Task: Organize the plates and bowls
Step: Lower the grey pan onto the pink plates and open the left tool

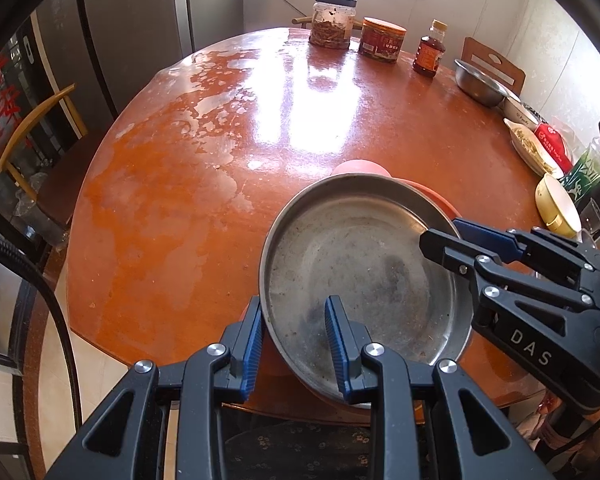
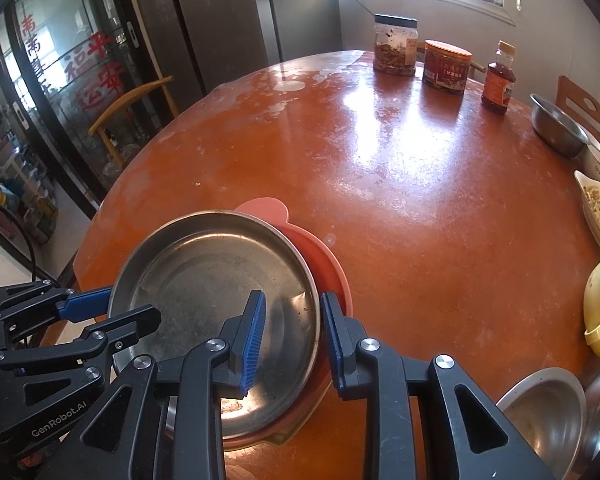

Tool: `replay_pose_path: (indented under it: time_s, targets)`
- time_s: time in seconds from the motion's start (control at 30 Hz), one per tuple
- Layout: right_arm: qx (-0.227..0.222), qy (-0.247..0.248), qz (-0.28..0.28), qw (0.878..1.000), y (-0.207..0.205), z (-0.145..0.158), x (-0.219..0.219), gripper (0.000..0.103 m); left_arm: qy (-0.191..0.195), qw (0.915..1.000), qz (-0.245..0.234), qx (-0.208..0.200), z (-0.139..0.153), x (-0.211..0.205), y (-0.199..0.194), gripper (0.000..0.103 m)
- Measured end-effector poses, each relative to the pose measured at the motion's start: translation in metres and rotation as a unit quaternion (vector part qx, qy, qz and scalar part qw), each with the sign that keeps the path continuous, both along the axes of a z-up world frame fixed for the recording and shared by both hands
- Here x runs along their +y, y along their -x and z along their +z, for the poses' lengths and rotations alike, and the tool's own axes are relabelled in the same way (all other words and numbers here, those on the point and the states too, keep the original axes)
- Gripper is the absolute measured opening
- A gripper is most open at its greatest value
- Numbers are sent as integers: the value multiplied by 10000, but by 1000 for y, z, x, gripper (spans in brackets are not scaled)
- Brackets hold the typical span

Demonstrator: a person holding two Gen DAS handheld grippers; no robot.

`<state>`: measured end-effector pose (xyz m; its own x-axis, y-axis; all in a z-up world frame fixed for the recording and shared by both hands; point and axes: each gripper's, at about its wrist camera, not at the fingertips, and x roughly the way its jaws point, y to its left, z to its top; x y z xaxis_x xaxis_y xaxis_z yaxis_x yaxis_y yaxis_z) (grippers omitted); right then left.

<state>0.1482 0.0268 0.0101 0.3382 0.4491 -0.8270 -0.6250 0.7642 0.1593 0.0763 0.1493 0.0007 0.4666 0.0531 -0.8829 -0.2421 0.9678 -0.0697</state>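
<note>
A round steel plate (image 1: pixel 356 272) lies on a pink plastic plate (image 1: pixel 360 168) near the front edge of the round table (image 1: pixel 204 168). My left gripper (image 1: pixel 294 344) is open, its two blue pads straddling the steel plate's near left rim. My right gripper (image 2: pixel 292 340) is open too, straddling the steel plate's (image 2: pixel 220 280) right rim above the pink plate (image 2: pixel 324 264). Each gripper shows in the other's view: the right one (image 1: pixel 456 236), the left one (image 2: pixel 112 308).
Two jars (image 1: pixel 334 20) (image 1: pixel 382 40) and a sauce bottle (image 1: pixel 430 50) stand at the far edge. A steel bowl (image 1: pixel 480 82), white dishes (image 1: pixel 532 148) and a yellow bowl (image 1: pixel 558 204) line the right side. Another steel bowl (image 2: pixel 548 412) sits near right. A chair (image 1: pixel 40 140) stands left.
</note>
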Motion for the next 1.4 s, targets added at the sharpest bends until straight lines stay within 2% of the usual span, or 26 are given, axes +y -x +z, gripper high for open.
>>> replay_pose_path:
  time_s: [0.2, 0.67, 0.97, 1.03, 1.4]
  targets:
    - [90, -79, -12, 9999, -2, 1, -3, 36, -75, 10000, -43, 14, 0, -3, -2, 30]
    - [53, -157, -48, 9999, -1, 7, -10, 38, -71, 10000, -17, -13, 1, -2, -2, 31]
    - [34, -293, -117, 9995, 1, 9, -15, 49, 31, 9997, 101, -210, 5, 5, 2, 34]
    - [-66, -249, -242, 9994, 2, 11, -19, 59, 33, 9995, 151, -272, 7, 7, 4, 34]
    - [-148, -466, -676, 9965, -4, 20, -44, 62, -130, 9975, 228, -649, 25, 10, 9, 40]
